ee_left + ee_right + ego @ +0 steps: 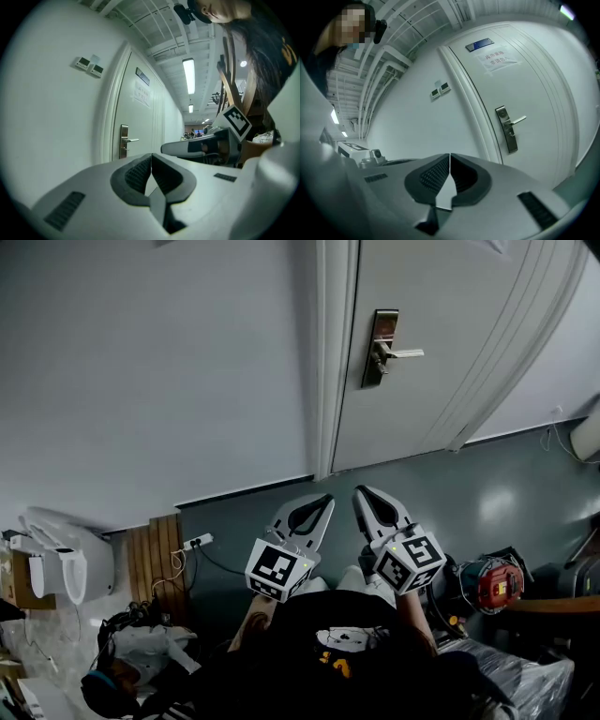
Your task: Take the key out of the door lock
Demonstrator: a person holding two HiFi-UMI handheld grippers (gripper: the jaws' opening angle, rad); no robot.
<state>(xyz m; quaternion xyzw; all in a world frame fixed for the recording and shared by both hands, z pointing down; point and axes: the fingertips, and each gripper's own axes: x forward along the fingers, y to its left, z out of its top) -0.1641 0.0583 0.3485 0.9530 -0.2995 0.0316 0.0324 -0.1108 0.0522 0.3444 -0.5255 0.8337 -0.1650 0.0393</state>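
A pale door (441,352) carries a metal lock plate (380,348) with a lever handle (401,353); a key is too small to make out. The same plate shows far off as lock plate (124,141) and lock plate (507,129). My left gripper (327,498) and right gripper (359,491) are held side by side low in the head view, well short of the door. Both are shut with nothing between the jaws. In their own views the left gripper (151,155) and right gripper (449,156) show tips meeting.
A white wall (150,371) runs left of the door frame (324,362). On the grey floor lie a power strip (197,542) with cables, a wooden panel (155,559), and a red tool (495,583) at right. White devices (56,554) sit at left.
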